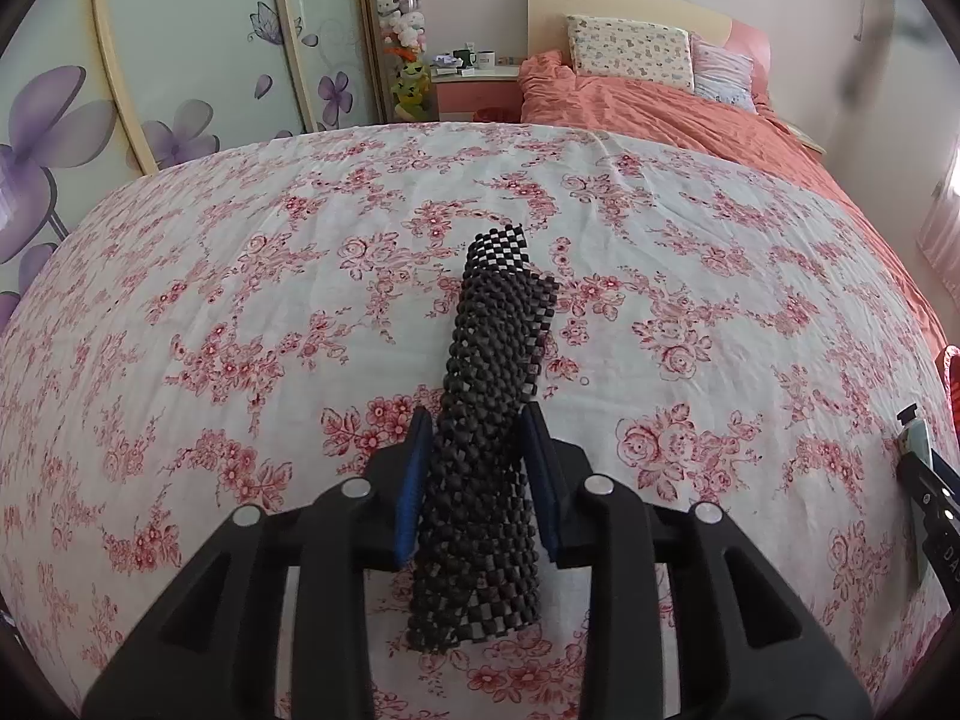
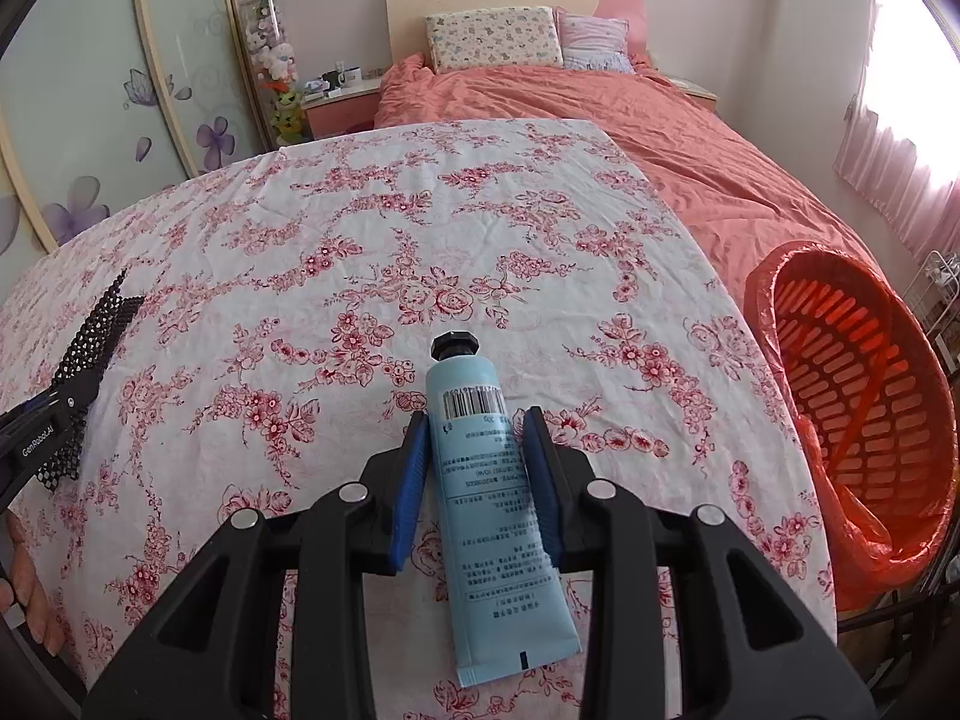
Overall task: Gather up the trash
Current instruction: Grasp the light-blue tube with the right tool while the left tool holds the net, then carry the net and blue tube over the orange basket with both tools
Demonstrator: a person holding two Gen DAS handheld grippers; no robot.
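Note:
My left gripper is shut on a rolled black mesh mat, held over the floral cloth. It also shows at the left edge of the right wrist view. My right gripper is shut on a light blue tube with a black cap and a barcode, also over the floral cloth. The tube's cap shows at the right edge of the left wrist view. An orange slatted basket lined with an orange bag stands to the right of the cloth's edge.
A bed with an orange quilt and two pillows lies behind. A bedside table with cups and a glass column of plush toys stand at back left. Flowered wardrobe doors line the left.

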